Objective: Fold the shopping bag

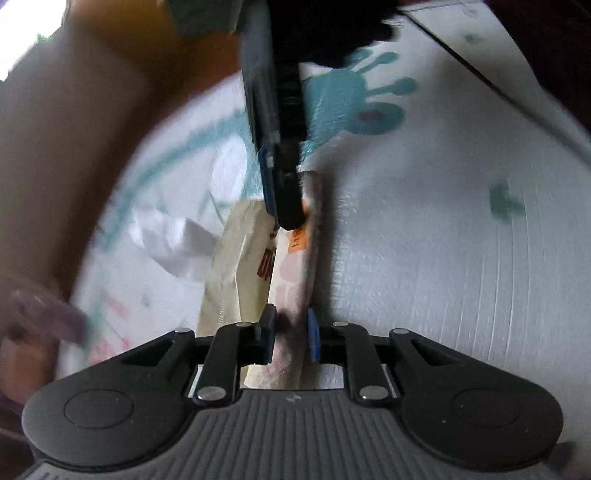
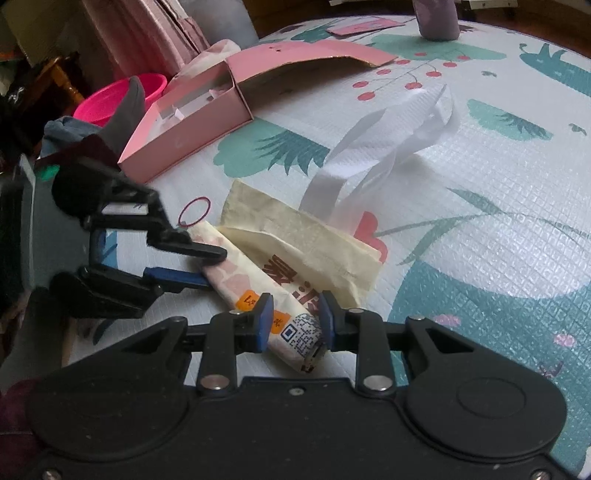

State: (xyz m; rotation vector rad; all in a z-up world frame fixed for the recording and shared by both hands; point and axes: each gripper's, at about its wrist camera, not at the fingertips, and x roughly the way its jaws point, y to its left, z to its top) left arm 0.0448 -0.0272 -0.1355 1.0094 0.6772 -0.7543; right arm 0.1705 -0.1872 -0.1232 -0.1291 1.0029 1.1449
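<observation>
The cream shopping bag [image 2: 317,254] with red print lies on the play mat [image 2: 480,229], and its front edge is rolled into a narrow pink-patterned tube [image 2: 251,284]. Its white handles [image 2: 388,147] trail away behind. In the right wrist view my right gripper [image 2: 295,321] is shut on the tube's near end, by the QR code. My left gripper [image 2: 212,267] comes in from the left and pinches the tube's far end. In the blurred left wrist view the tube [image 1: 291,280] runs from my left gripper [image 1: 290,332] up to the right gripper [image 1: 282,218].
An open pink cardboard box [image 2: 192,125] lies behind the bag, with a pink bowl [image 2: 122,96] and clothes to its left. A dark red rubber band [image 2: 194,211] rests on the mat near the left gripper. A purple cup [image 2: 437,18] stands at the far edge.
</observation>
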